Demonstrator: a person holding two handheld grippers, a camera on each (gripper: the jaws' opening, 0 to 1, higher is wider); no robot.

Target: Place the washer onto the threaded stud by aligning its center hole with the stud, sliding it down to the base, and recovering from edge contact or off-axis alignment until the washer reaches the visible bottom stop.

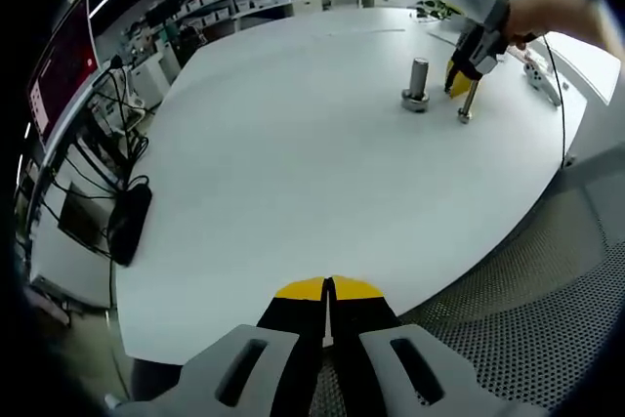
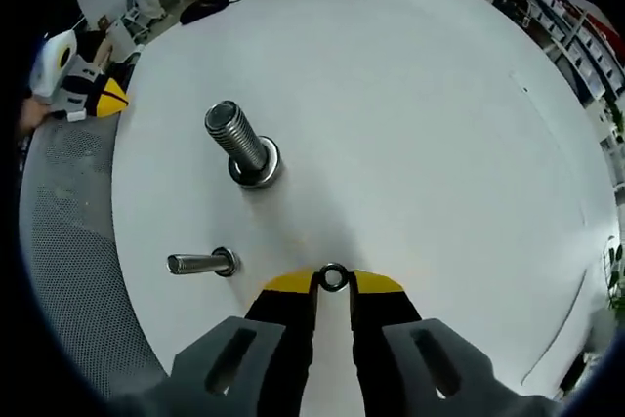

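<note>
Washer (image 2: 333,278) sits pinched between the yellow tips of the right hand-held gripper (image 2: 333,282), held over the white bench (image 2: 410,124) and not yet on any stud. Two studs stand on the bench — a thick threaded stud (image 2: 239,141) with a wide collar at its base, and a slimmer stud (image 2: 198,263) nearer the jaws. Which one is the target I cannot tell. So the grasp is done; alignment, threading over the top and sliding down to the bottom stop are all left. From the left gripper view, the left hand-held gripper (image 1: 329,288) rests clenched on nothing at the near bench edge, well apart from the studs — idle, by my judgement.
</note>
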